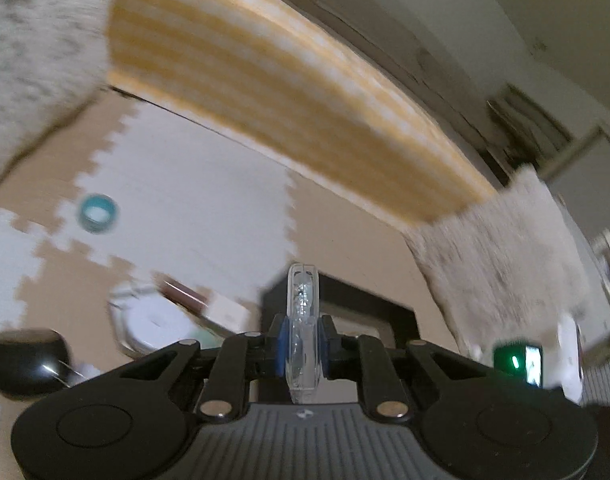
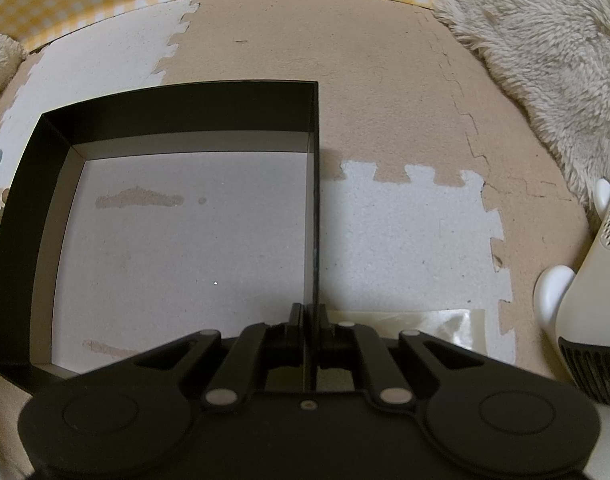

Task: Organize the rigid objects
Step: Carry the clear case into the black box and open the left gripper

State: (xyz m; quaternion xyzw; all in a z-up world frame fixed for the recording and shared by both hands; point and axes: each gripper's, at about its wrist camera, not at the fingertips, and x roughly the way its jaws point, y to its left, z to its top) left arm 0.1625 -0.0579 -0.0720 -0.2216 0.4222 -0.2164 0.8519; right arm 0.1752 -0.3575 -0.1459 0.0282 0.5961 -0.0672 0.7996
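Observation:
My left gripper [image 1: 303,344] is shut on a clear plastic ring-shaped piece [image 1: 303,292], held upright between the blue pads above the foam floor mat. The black open box [image 1: 345,300] lies just beyond it. In the right wrist view my right gripper [image 2: 309,320] is shut on the right wall of the black box [image 2: 177,104], pinching the thin black edge. The box's inside shows only a pale grey bottom. A teal ring [image 1: 97,213] lies on the mat at the left, and a black round object [image 1: 27,356] sits at the lower left.
A white case [image 1: 145,320] and a brown and white stick [image 1: 201,300] lie left of the box. A yellow checked surface [image 1: 285,92] and fluffy blankets [image 2: 545,52] border the mat. A white device [image 2: 589,280] stands at the right. A strip of tape [image 2: 425,320] lies by the box.

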